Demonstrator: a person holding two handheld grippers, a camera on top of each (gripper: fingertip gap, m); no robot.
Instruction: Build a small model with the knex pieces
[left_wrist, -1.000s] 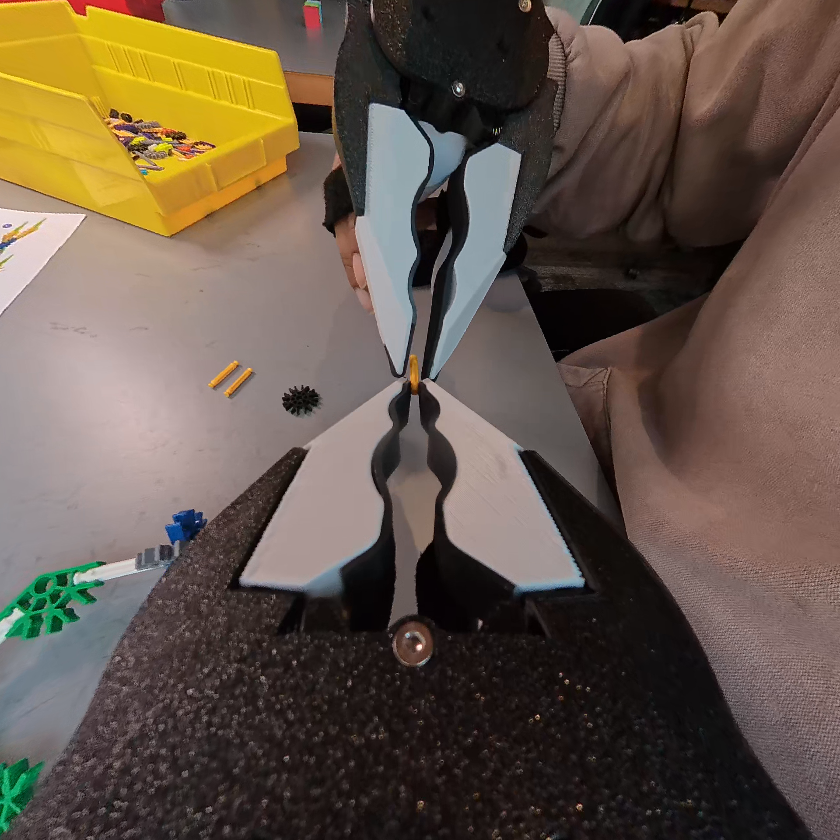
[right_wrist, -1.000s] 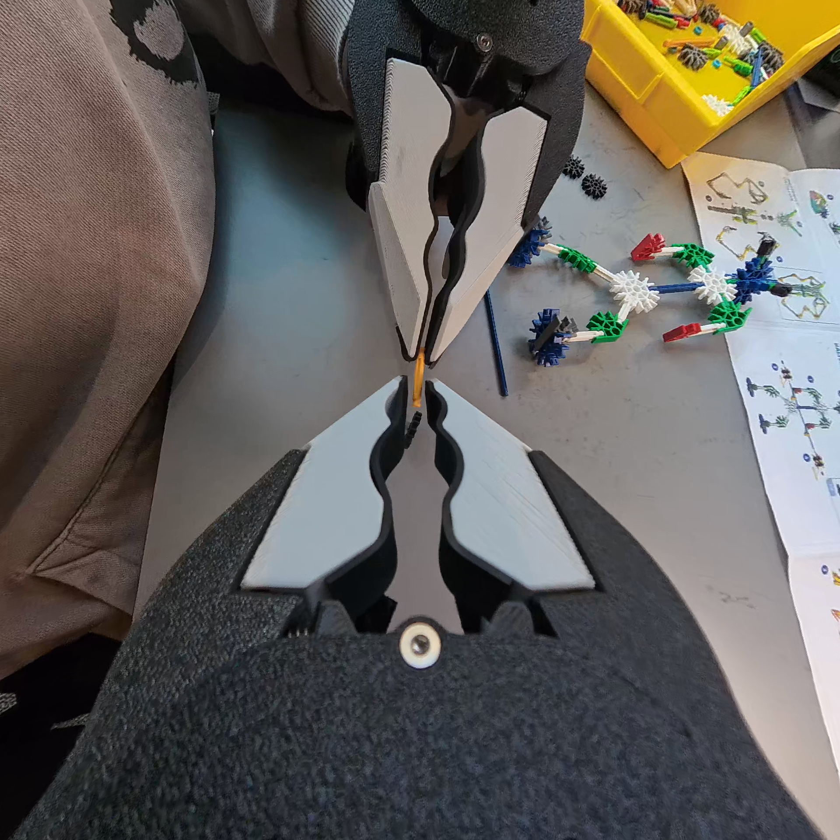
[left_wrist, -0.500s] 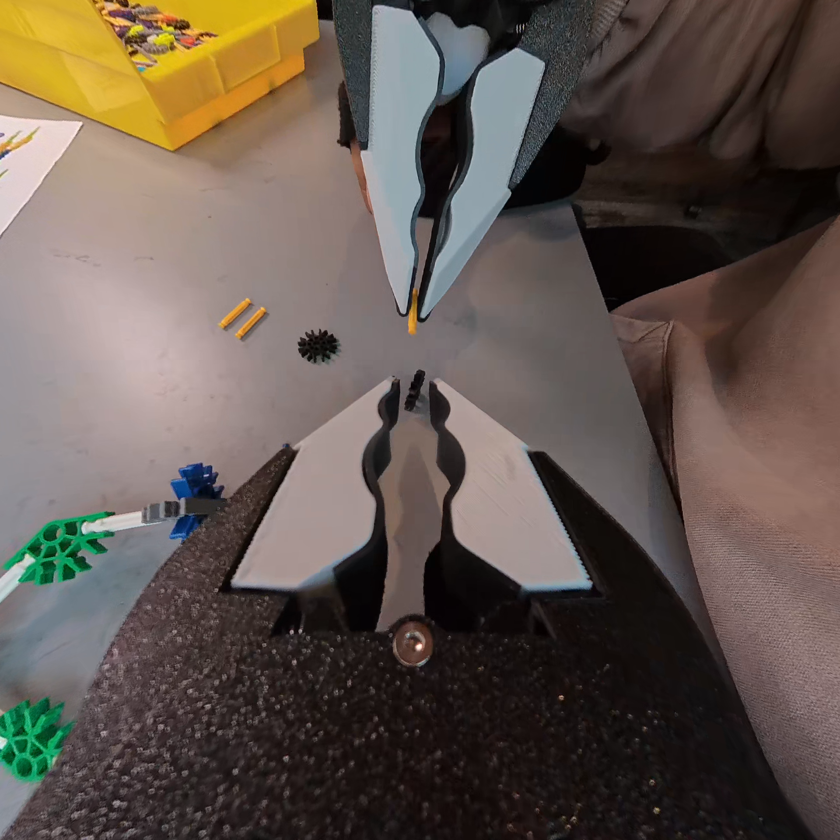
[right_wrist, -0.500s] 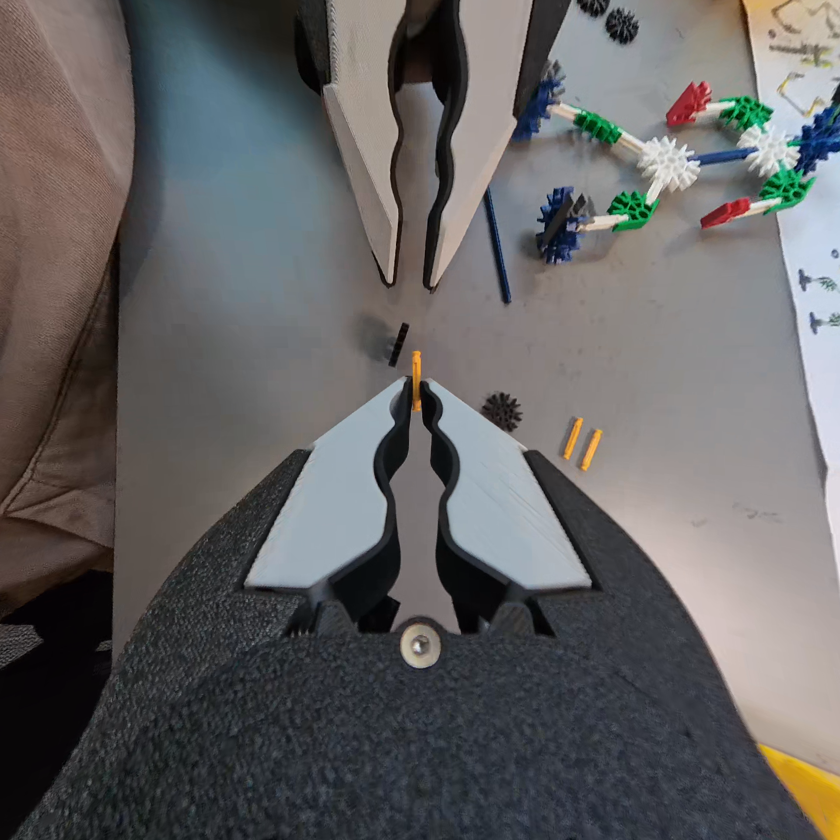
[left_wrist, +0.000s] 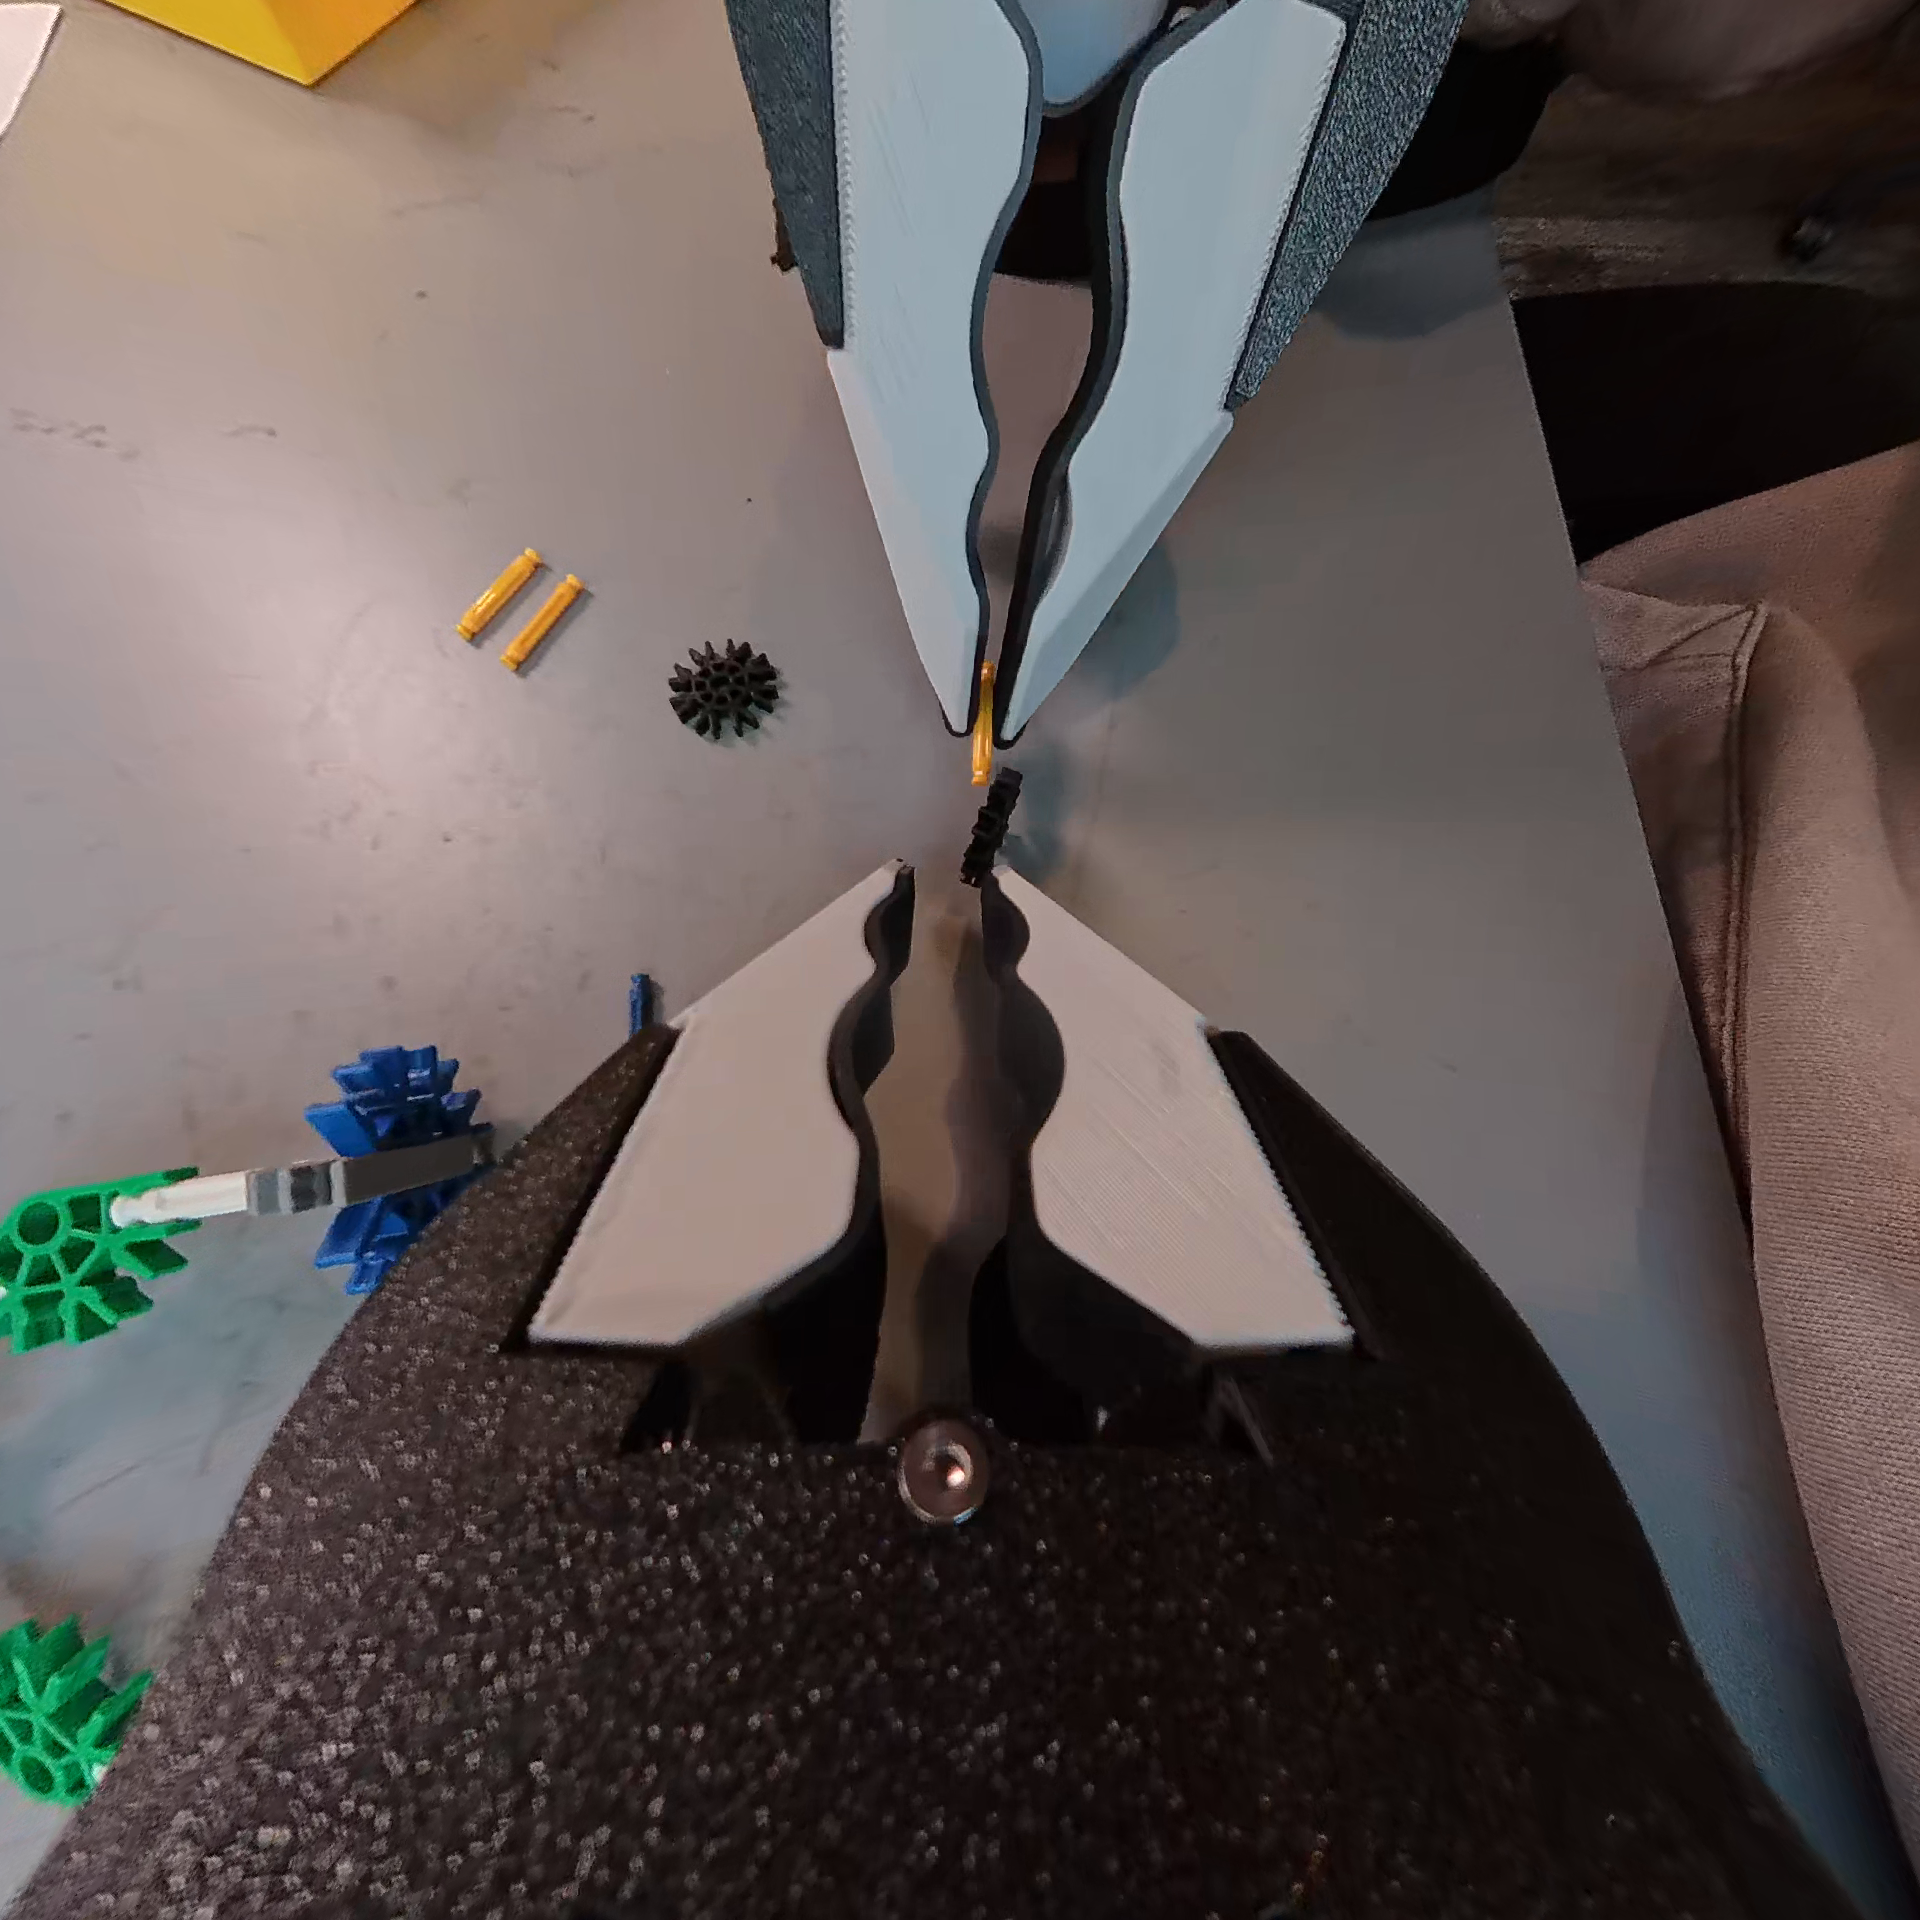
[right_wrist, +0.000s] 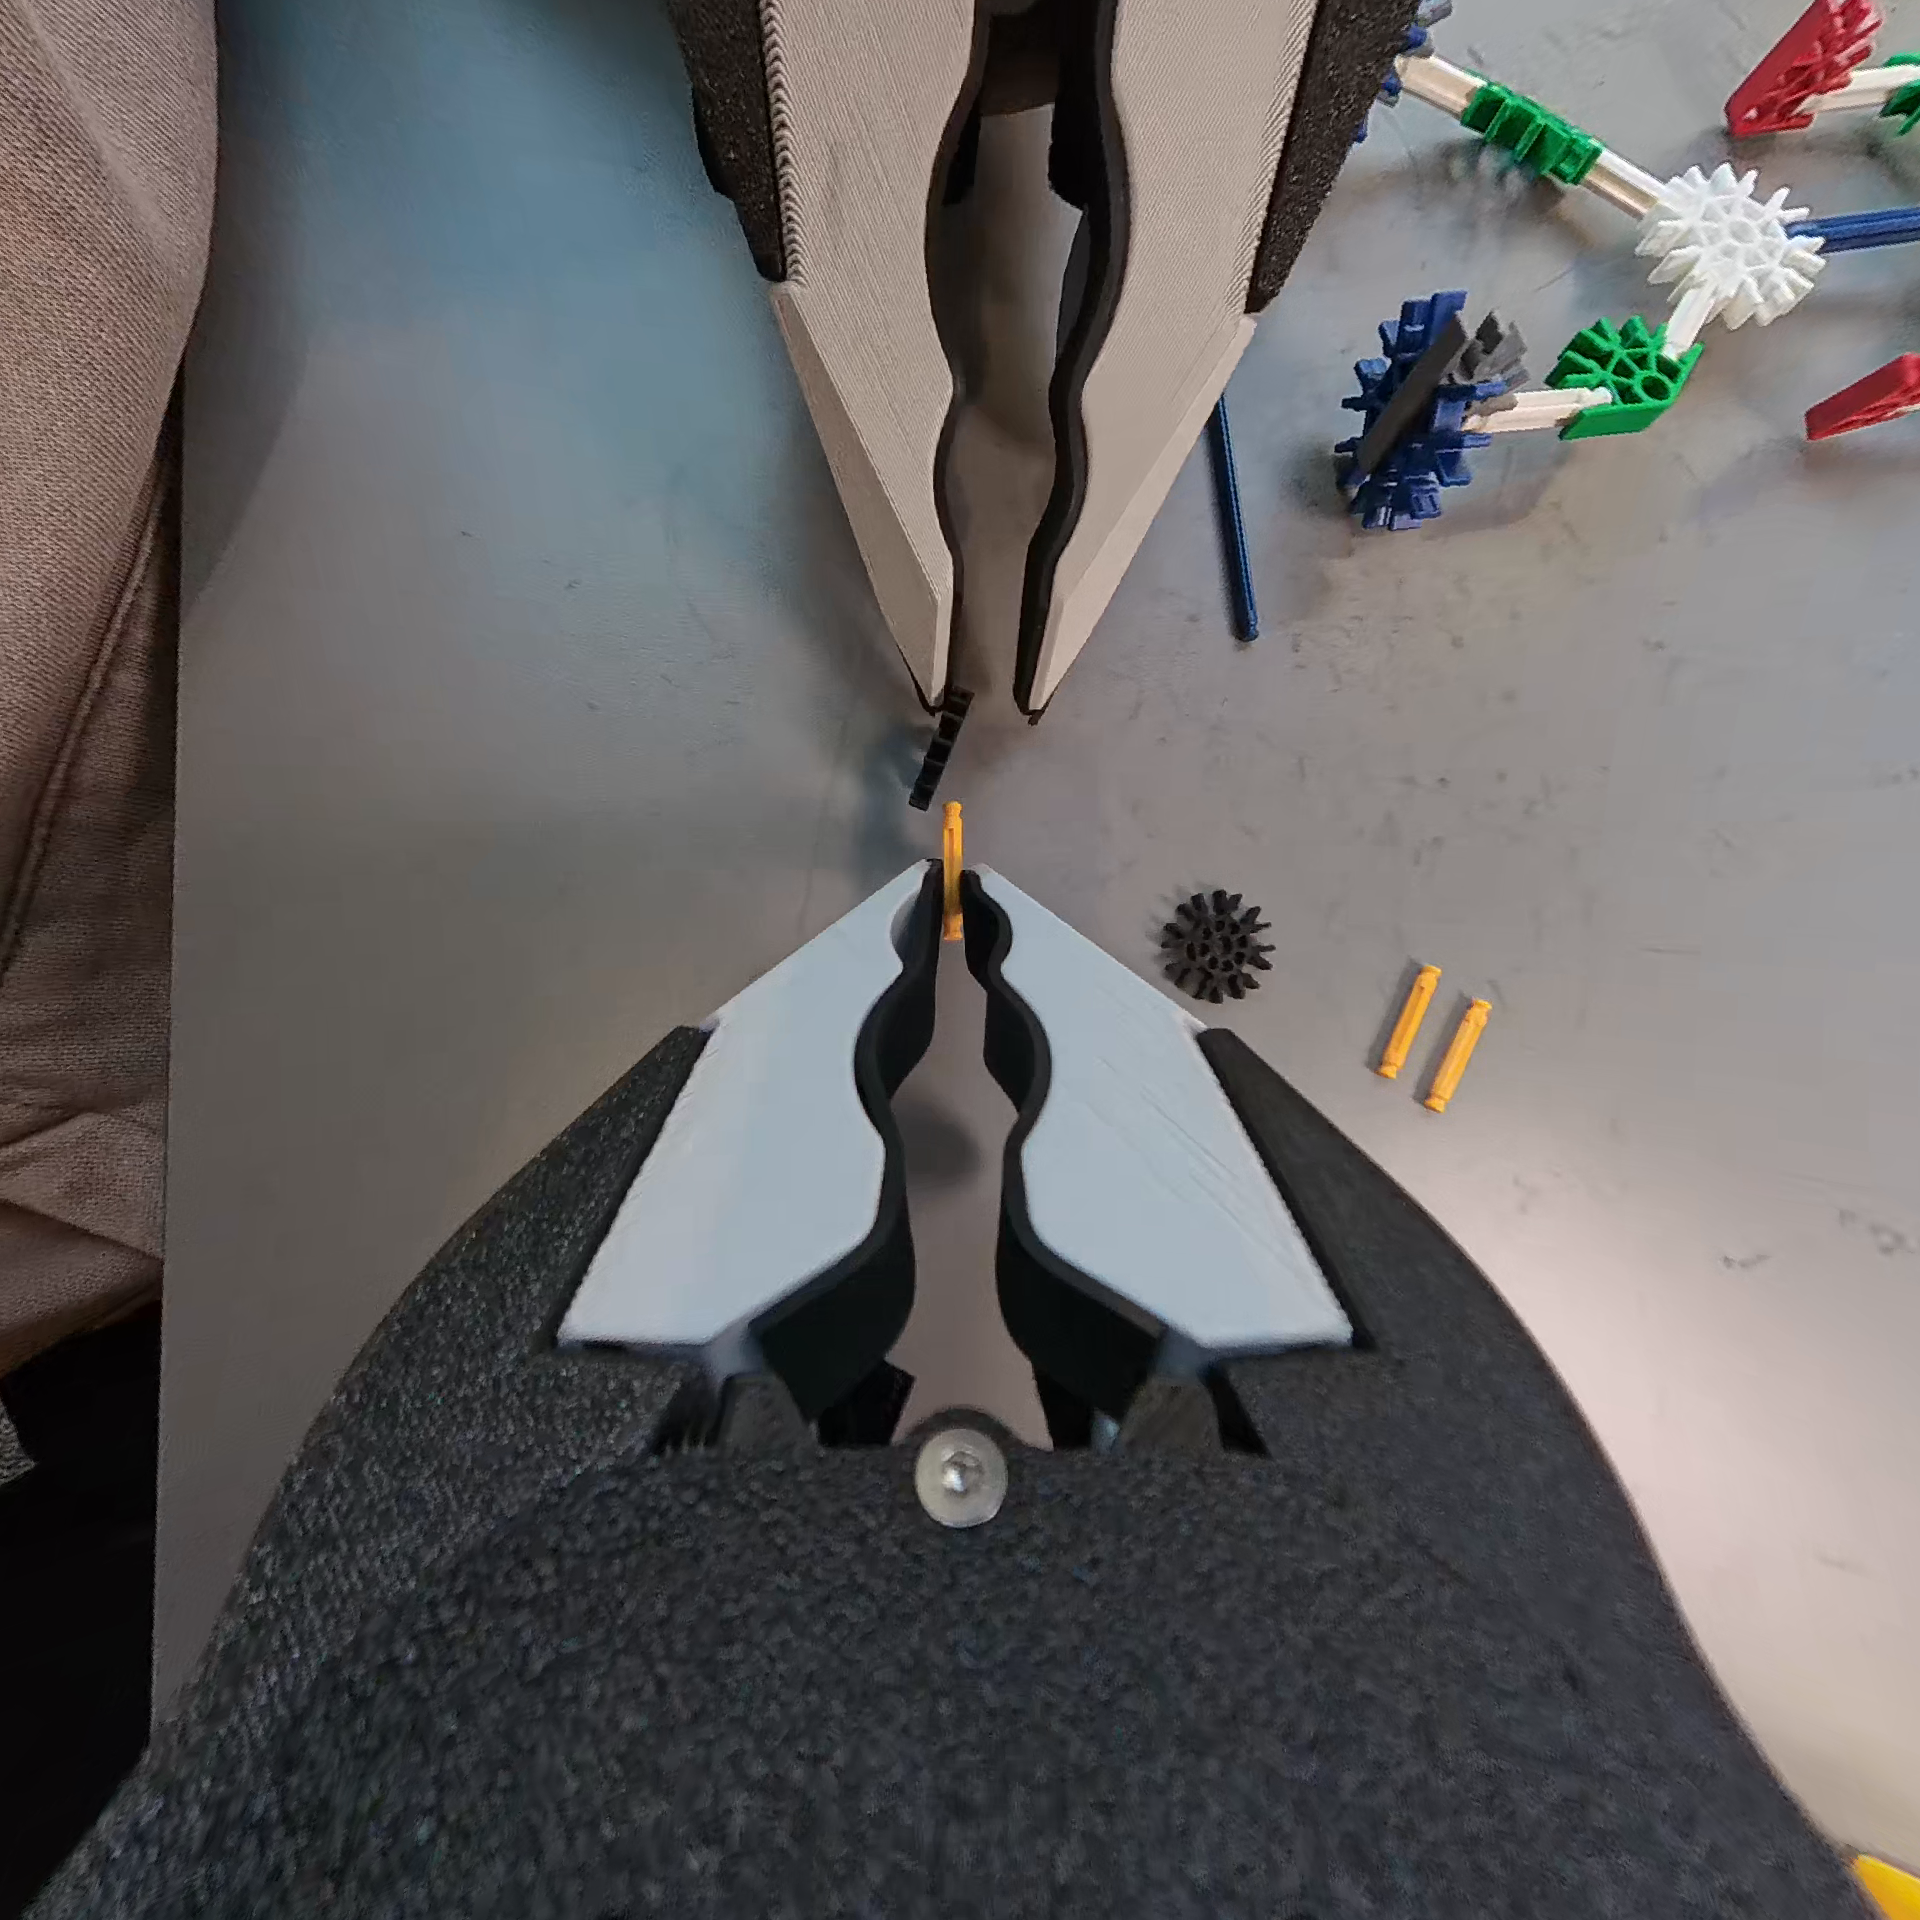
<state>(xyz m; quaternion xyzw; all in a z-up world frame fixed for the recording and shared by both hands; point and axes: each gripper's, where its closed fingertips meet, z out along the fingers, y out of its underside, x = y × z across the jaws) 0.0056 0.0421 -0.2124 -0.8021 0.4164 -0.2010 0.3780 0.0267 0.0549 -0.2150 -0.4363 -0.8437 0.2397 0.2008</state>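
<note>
Between the fingertips of the right gripper (right_wrist: 951, 871): pinching a short yellow plastic rod (right_wrist: 952, 883) at the very tips, jaws closed on it, roughly half its length projecting forward.

Just ahead of that free end: pointing at a small black toothed plastic connector (right_wrist: 940, 758), seen edge-on, near the rod but not touching it and sitting slightly to one side of the rod's line.

Opposite, tip to tip: facing the left gripper (right_wrist: 982, 712), jaws parted by a narrow gap with nothing between them. Touching the connector with one fingertip only, or nearly so. Not possible to tell whether the connector is resting on the grey tabletop (right_wrist: 520, 520) or hanging clear of it.

Beside the right gripper, on the tabletop: lying flat, a second black spoked connector (right_wrist: 1216, 945) and, just past it, two loose yellow rods (right_wrist: 1434, 1039) side by side.

Farther out: lying alone, a thin dark-blue rod (right_wrist: 1233, 520); next to it, sprawling, a part-built frame of blue, green, white and red pieces (right_wrist: 1455, 405).

Along the table's other edge: bordering, beige clothing (right_wrist: 83, 623) of a person.
</note>
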